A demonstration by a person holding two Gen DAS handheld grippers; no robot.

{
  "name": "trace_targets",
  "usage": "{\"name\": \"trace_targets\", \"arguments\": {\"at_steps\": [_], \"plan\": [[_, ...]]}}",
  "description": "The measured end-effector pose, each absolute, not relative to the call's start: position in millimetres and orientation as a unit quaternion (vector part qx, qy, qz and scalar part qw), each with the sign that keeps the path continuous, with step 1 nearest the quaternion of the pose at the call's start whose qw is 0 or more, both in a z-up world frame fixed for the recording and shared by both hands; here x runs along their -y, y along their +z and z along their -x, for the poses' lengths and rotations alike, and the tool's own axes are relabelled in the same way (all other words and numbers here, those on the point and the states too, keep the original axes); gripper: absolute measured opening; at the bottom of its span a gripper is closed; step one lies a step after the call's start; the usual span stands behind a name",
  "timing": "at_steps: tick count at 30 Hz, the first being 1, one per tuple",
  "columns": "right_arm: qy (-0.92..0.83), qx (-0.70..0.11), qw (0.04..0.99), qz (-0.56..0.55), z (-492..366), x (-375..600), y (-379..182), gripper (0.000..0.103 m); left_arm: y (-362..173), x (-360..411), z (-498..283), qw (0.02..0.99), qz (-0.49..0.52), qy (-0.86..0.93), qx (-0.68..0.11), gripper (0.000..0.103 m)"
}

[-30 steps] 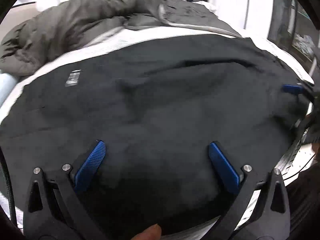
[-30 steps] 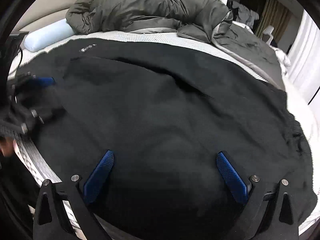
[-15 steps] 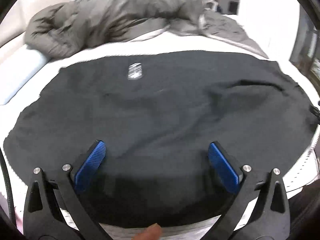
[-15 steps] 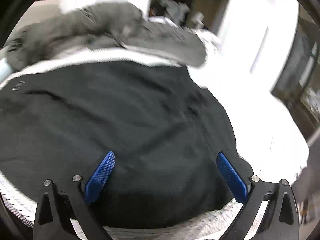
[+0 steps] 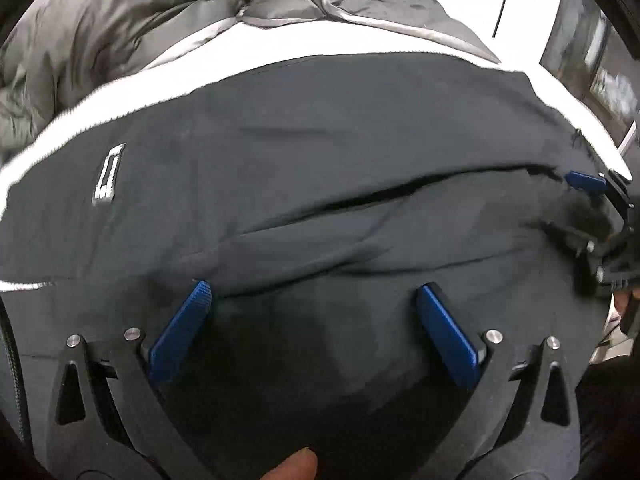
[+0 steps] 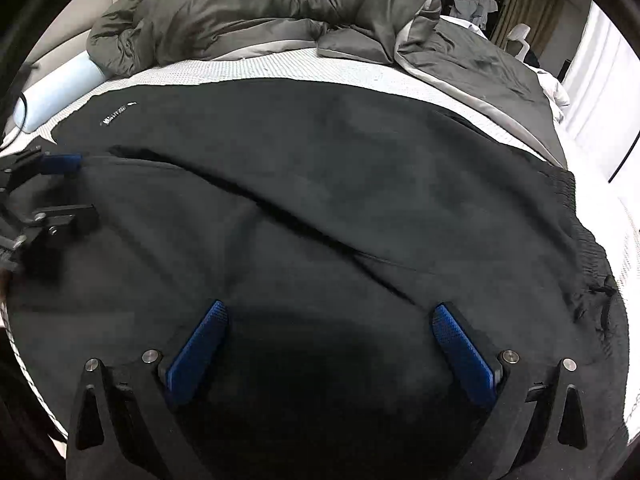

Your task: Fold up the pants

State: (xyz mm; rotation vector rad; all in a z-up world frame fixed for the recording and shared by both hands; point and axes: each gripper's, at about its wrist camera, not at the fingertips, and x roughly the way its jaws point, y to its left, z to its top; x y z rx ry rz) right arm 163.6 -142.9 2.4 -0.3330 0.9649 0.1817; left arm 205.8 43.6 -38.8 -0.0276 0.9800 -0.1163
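Black pants (image 5: 320, 168) lie spread flat across the bed, also in the right wrist view (image 6: 320, 184). A white logo (image 5: 108, 178) marks the far leg near its cuff; the elastic waistband (image 6: 576, 216) lies at the right. A dark seam between the two legs runs across the middle. My left gripper (image 5: 314, 300) is open just above the near leg. My right gripper (image 6: 332, 316) is open over the near edge by the waist. Each gripper shows at the other view's edge: the right one in the left view (image 5: 596, 216), the left one in the right view (image 6: 52, 188).
A crumpled grey duvet (image 6: 260, 16) lies along the far side of the bed. A light blue bolster pillow (image 6: 52, 92) lies at the far left. The white textured bed sheet (image 6: 280, 68) shows around the pants. White curtains and a chair stand at the far right.
Both cameras swung during the last second and have come back over the near edge of the pants. Both grippers stay open. The pants lie as before.
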Motion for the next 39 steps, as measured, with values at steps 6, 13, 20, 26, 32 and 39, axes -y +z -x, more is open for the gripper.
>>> {"name": "trace_targets", "arguments": {"at_steps": [6,13,20,26,32,39], "plan": [[-0.061,-0.453,0.878,0.142,-158.9,236.5,10.7,0.103,-43.2,-108.5,-189.4,0.883,0.025,0.033,-0.467,0.103],[-0.053,-0.414,0.895,0.156,-147.6,215.3,26.5,0.103,-18.5,-110.7,-167.5,0.908,0.052,0.005,-0.416,0.102],[0.118,-0.405,0.895,0.144,-129.8,109.4,22.8,0.103,-36.1,3.3,-174.0,0.896,-0.011,-0.09,-0.435,0.102],[0.153,-0.441,0.866,0.181,-134.8,83.6,-4.6,0.103,-42.5,-6.1,-168.5,0.89,-0.023,-0.094,-0.445,0.102],[-0.009,-0.449,0.885,0.127,-135.6,197.4,10.6,0.103,-40.9,-94.0,-144.2,0.895,0.014,0.003,-0.447,0.102],[-0.062,-0.405,0.908,0.092,-120.3,224.1,31.6,0.103,-30.9,-169.4,-99.1,0.907,0.078,0.086,-0.405,0.102]]}}
